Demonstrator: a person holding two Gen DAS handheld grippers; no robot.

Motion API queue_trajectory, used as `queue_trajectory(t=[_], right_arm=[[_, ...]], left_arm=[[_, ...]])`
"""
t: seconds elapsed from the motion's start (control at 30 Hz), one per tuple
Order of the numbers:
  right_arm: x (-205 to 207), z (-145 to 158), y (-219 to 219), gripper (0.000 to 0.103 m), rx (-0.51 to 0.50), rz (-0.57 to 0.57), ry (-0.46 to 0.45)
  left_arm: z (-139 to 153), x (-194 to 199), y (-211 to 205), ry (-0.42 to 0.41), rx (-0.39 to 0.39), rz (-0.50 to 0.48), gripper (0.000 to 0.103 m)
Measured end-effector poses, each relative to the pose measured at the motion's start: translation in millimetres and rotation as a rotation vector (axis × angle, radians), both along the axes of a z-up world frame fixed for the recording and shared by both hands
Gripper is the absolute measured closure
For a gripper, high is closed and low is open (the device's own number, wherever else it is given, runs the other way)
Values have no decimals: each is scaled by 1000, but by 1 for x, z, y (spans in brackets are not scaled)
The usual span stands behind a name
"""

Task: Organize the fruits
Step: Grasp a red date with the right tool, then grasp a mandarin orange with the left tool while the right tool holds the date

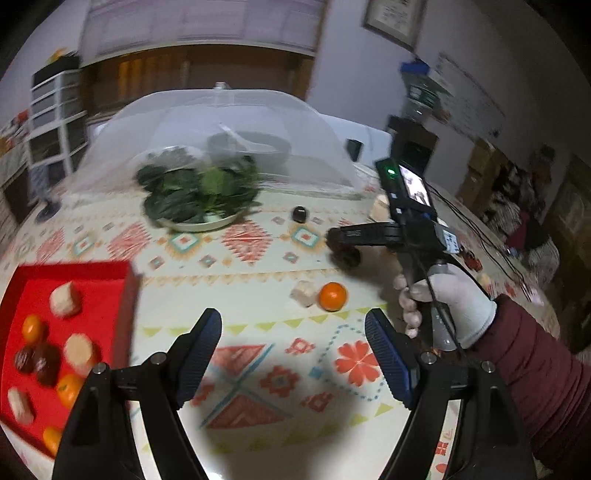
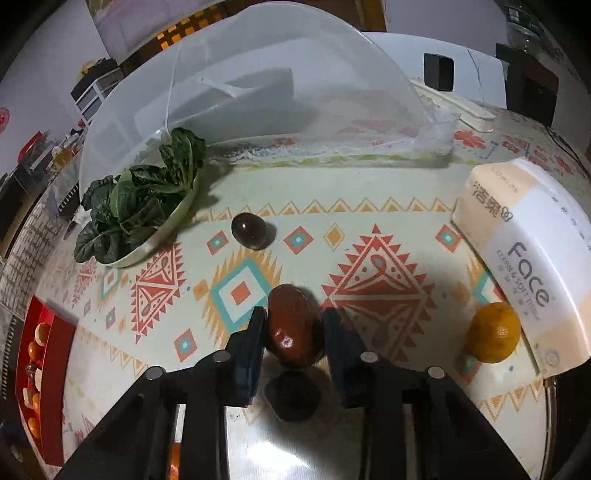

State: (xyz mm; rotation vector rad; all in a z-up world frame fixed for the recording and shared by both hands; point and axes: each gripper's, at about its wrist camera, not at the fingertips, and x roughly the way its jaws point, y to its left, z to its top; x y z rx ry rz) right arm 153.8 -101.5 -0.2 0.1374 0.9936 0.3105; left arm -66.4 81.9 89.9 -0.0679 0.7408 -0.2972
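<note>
Gripping: my right claw [image 2: 293, 328] clenched on dark red fruit [image 2: 293, 325]
Left claw [image 1: 293, 354]: released, empty
Next: carry it to red tray [image 1: 74, 273]

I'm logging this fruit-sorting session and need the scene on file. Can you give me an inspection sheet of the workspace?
Surface: table under a patterned cloth.
Job's things: red tray holding oranges, dark fruits and pale pieces; loose orange beside a pale piece; dark fruit loose on the cloth; another orange against the tissue pack.
Clutter: plate of greens, mesh food cover.
Grippers: left gripper open, holding nothing; right gripper shut on reddish-brown fruit, above the cloth.
Cables: black cables trailing from the right gripper's handle.
Surroundings: drawer unit, framed picture on the wall.
</note>
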Motion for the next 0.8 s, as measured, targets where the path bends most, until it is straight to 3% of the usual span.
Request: queue_trajectory(t=[0.13,0.3,0.4,0.53,0.63,0.8], right_arm=[[-8,8,-17,71,61,-34,-7],[-48,30,-54,70,171,-52,-50],[-76,31,-73,70,229,-57,-49],[-98,22,-84,70,269,-57,-42],[-102,15,-85,70,279,-48,-37],[-100,9,-83,70,292,-25,-32]], left_arm=[[-6,18,-26,-3,36,-96,24],[-22,42,-68,23,73,-252,24],[-38,64,-88,64,112,-308,41],[-59,92,-102,105,192,-325,54],[-65,97,-106,92,278,-326,54],[-67,95,-105,93,349,-323,53]])
